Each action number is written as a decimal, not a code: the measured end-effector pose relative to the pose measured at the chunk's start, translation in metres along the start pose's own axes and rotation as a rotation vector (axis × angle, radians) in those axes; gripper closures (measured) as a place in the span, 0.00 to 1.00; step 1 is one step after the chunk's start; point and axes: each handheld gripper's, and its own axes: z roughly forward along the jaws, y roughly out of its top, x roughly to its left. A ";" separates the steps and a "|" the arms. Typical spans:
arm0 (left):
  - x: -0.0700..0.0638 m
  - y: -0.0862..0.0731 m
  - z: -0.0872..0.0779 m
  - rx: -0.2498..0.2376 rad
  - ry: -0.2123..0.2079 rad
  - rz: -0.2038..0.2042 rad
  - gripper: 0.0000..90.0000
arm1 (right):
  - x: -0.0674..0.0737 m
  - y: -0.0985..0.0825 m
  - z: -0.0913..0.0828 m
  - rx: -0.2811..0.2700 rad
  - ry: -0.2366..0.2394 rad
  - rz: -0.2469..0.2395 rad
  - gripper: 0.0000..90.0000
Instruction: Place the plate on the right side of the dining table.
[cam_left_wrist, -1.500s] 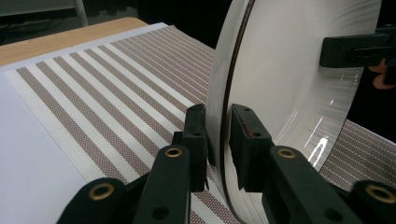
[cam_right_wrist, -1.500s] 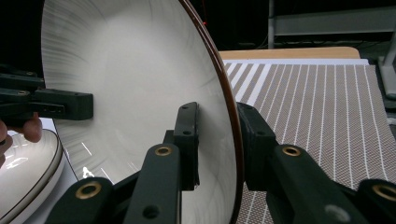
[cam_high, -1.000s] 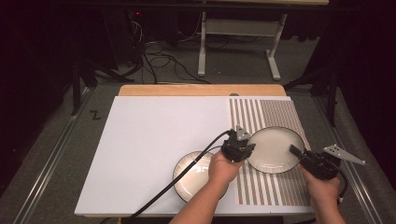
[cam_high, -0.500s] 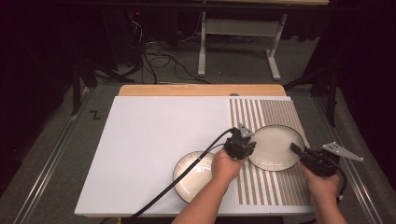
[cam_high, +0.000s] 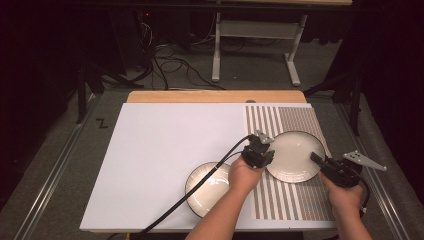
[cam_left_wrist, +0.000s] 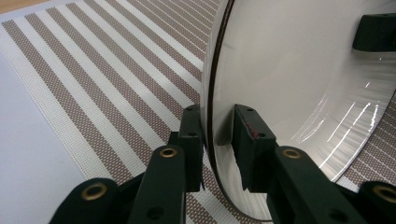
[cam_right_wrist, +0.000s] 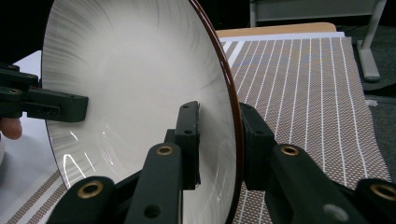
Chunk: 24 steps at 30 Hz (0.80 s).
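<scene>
A white plate with a dark rim (cam_high: 295, 155) is over the striped placemat (cam_high: 295, 120) at the table's right. My left gripper (cam_high: 267, 156) grips its left rim, and in the left gripper view my jaws (cam_left_wrist: 217, 126) are shut on the plate (cam_left_wrist: 299, 84) edge. My right gripper (cam_high: 315, 157) holds the opposite rim. In the right gripper view it (cam_right_wrist: 219, 116) is shut on the plate (cam_right_wrist: 140, 79), one pad on each face. A second white plate (cam_high: 210, 192) lies on the white tabletop beside the left hand.
The white table (cam_high: 165, 145) has open room at left and centre, with a wooden strip along its far edge. The placemat's far half is bare. Cables and a metal stand are on the floor beyond the table.
</scene>
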 end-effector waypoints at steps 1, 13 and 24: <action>0.000 0.000 0.000 0.004 0.003 -0.004 0.82 | 0.000 0.000 0.000 0.002 0.002 0.000 0.83; 0.008 -0.001 -0.006 0.016 0.023 -0.031 0.76 | 0.002 0.001 0.001 0.015 0.038 -0.016 0.90; 0.018 -0.006 -0.026 -0.051 0.012 -0.031 0.74 | 0.001 0.001 0.003 0.032 0.011 -0.014 0.91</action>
